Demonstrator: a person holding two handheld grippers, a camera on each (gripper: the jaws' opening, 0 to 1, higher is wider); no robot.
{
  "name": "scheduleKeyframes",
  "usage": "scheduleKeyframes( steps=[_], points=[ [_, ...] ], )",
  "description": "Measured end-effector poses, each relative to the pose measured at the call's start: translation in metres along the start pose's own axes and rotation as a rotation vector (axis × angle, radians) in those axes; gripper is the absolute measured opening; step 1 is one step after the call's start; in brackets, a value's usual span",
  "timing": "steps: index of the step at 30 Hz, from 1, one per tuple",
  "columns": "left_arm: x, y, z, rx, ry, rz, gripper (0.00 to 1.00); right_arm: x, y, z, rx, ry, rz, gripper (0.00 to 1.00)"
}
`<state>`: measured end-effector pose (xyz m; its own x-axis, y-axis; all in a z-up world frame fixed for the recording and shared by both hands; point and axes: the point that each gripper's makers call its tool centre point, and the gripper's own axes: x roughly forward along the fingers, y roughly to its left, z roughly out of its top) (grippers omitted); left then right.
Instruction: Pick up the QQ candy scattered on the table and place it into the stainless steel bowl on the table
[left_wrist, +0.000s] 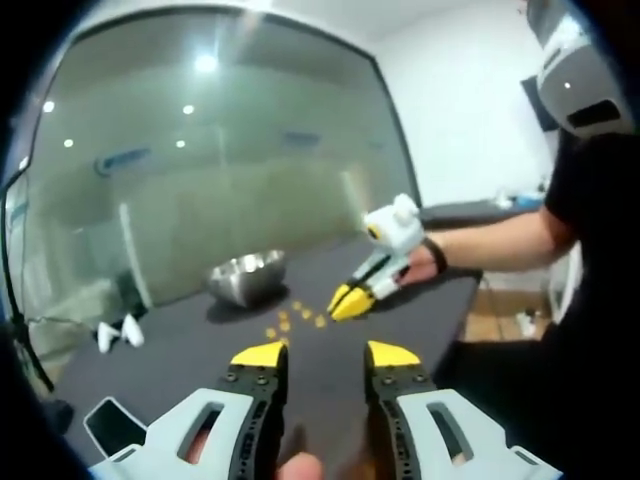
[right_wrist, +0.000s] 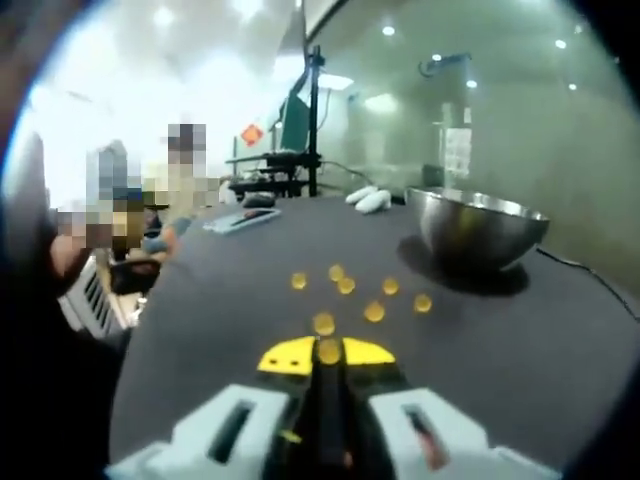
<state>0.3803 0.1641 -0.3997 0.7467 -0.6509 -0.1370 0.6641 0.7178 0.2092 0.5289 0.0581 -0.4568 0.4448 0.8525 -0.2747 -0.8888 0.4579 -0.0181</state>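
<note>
The right gripper (right_wrist: 326, 354) is clamped on a small round yellow candy (right_wrist: 328, 351) at its tips, low over the dark table (right_wrist: 560, 350). Just ahead lie more yellow candies (right_wrist: 374, 311), the shiny stainless steel bowl (right_wrist: 478, 229) beyond them to its right. The left gripper (left_wrist: 325, 354) hovers with jaws apart.

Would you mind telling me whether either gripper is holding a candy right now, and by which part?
The right gripper pinches one yellow candy by its sides, at the jaw tips. The left gripper is open and holds nothing.

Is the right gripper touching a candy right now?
Touching. Right gripper view: the right gripper has its yellow tips closed around one candy.
</note>
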Motion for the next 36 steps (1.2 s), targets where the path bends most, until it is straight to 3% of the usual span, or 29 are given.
scheduleKeyframes(
  steps=[8, 19, 22, 30, 36],
  points=[
    [-0.003, 0.002, 0.001, -0.018, -0.002, 0.004, 0.32, -0.011, -0.025, 0.038, -0.05, -0.06, -0.087, 0.09],
    [-0.008, 0.0, 0.004, -0.002, -0.005, 0.003, 0.32, 0.003, -0.057, 0.097, -0.082, -0.124, -0.18, 0.09],
    [-0.011, 0.001, 0.006, 0.002, -0.003, 0.007, 0.32, 0.011, -0.062, 0.12, -0.153, -0.2, -0.157, 0.09],
    [-0.022, 0.004, 0.009, -0.006, -0.001, 0.016, 0.32, 0.038, -0.098, 0.137, -0.114, -0.192, -0.2, 0.09],
    [-0.025, 0.003, 0.009, 0.01, 0.007, 0.033, 0.32, 0.053, -0.106, 0.14, -0.109, -0.17, -0.207, 0.09]
  ],
)
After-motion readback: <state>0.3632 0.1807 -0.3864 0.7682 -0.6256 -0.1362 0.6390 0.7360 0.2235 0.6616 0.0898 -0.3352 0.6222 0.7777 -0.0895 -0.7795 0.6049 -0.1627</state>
